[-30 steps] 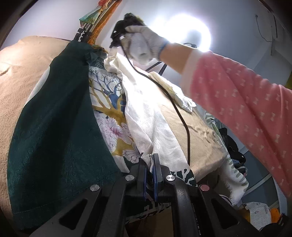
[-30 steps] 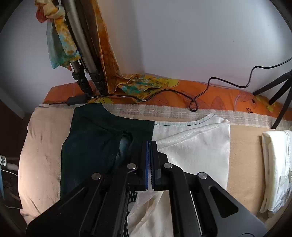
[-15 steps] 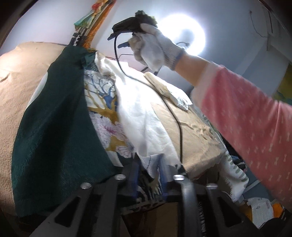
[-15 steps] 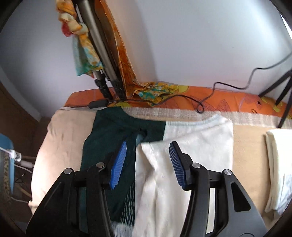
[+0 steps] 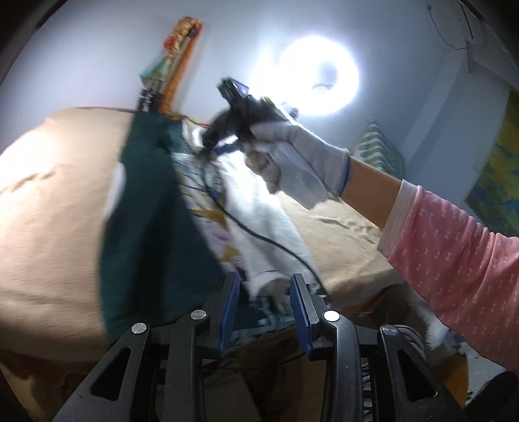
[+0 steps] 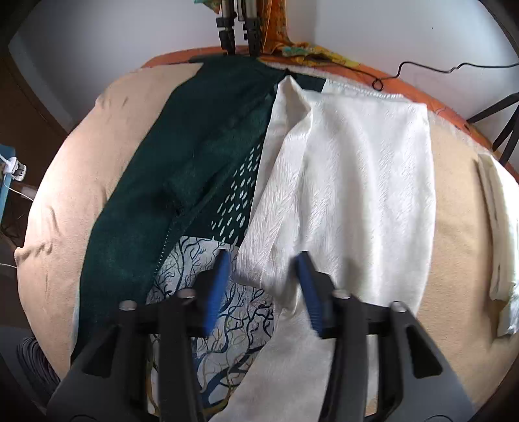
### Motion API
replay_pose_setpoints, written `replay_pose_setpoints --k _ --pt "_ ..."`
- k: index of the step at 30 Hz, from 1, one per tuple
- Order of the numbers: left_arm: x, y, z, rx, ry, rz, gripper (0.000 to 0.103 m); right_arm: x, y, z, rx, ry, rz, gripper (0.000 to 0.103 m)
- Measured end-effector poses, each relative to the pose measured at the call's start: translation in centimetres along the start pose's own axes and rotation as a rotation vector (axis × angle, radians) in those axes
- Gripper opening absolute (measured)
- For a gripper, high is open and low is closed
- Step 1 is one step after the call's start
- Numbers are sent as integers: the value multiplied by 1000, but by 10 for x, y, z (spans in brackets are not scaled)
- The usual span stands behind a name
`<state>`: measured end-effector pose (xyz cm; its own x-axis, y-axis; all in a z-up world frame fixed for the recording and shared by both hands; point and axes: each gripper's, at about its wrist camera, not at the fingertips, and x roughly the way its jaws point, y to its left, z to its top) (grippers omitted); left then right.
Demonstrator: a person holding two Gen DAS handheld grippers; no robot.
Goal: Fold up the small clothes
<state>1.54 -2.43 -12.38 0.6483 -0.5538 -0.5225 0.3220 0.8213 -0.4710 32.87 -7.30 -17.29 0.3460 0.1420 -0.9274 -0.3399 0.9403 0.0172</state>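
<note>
We hold both the left gripper (image 5: pixel 264 303) and the right gripper (image 6: pixel 264 282) with jaws apart, gripping nothing, above the white garment (image 6: pixel 353 181).

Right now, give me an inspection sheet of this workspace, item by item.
Surface: tan blanket covering the bed, lightly wrinkled.
Job's things: white garment spread flat, one flap folded over; dark green garment beside it on its left; tree-print fabric showing between and below them.
Clutter: folded white cloth at the right edge.
Grippers: left gripper open over the white hem; right gripper open above the white garment, holding nothing.
Cables: black cable trailing from the right gripper across the clothes; another black wire at the back edge.
Surroundings: tripod legs, ring light, white wall.
</note>
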Motion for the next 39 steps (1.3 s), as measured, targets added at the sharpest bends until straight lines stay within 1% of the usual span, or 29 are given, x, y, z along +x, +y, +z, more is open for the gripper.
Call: replay_pose_setpoints --k 1,2,4,5,6,8,9,10,11,13,15,16,19,21,23,25,27,29,31,32,33,34,35,36,37,38,39 --pt "-3 1 0 0 -3 15 32 0 -3 1 16 -16 -4 14" --pt "-7 5 2 -3 -9 39 32 -1 -8 2 57 -27 31 12" --pt "-11 10 2 -16 -14 65 32 -3 -22 2 163 -60 165 11" --pt "-12 15 5 -30 -13 78 32 -5 -24 0 183 -76 198 11" --pt "-15 22 8 -49 -18 94 33 -9 -23 -2 171 -86 194 12" --pt "-24 35 11 -78 -28 115 34 -23 -25 -11 168 -95 206 24" --pt "-26 42 13 -91 -29 125 35 -33 -28 -20 182 -106 212 40" --pt "-30 48 15 -98 -25 134 36 -46 -32 -29 197 -128 208 46" --pt "-33 54 15 -104 -18 142 37 -61 -37 -42 208 -148 205 46" --pt "-38 69 16 -133 9 147 44 -84 -46 -73 229 -172 226 46" --pt "-39 83 16 -177 34 130 48 -106 -52 -114 249 -179 230 46" --pt "-38 91 16 -204 50 125 48 -112 -57 -130 255 -180 234 46" --pt "-32 104 18 -248 88 116 48 -126 -63 -195 300 -159 246 46" --pt "-24 112 13 -295 125 78 48 -129 -64 -234 341 -130 272 46" --pt "-15 121 8 -361 163 25 48 -127 -63 -265 382 -114 291 46" --pt "-11 124 2 -392 186 3 44 -126 -62 -290 422 -108 326 46" --pt "-14 121 0 -377 179 8 41 -123 -57 -309 443 -100 361 46" --pt "-12 118 1 -374 196 -4 32 -119 -49 -320 445 -91 384 46" --pt "-7 115 -1 -375 226 -25 26 -113 -43 -327 446 -66 394 46" --pt "-6 112 -2 -366 231 -23 25 -108 -39 -329 444 -52 396 46" --pt "-6 109 -2 -348 229 -12 19 -103 -34 -329 440 -35 394 46" --pt "-6 108 -2 -342 233 -8 10 -97 -32 -330 436 -21 391 45" --pt "-5 109 -2 -350 239 -15 6 -93 -29 -331 434 -12 394 40" --pt "-4 111 -2 -369 240 -25 2 -88 -26 -330 433 0 410 25" --pt "-3 112 -1 -378 237 -28 0 -84 -25 -329 437 10 434 9" --pt "-5 112 0 -373 230 -22 0 -81 -25 -331 442 11 456 8" --pt "-8 111 1 -364 224 -16 0 -82 -23 -330 446 1 458 5"
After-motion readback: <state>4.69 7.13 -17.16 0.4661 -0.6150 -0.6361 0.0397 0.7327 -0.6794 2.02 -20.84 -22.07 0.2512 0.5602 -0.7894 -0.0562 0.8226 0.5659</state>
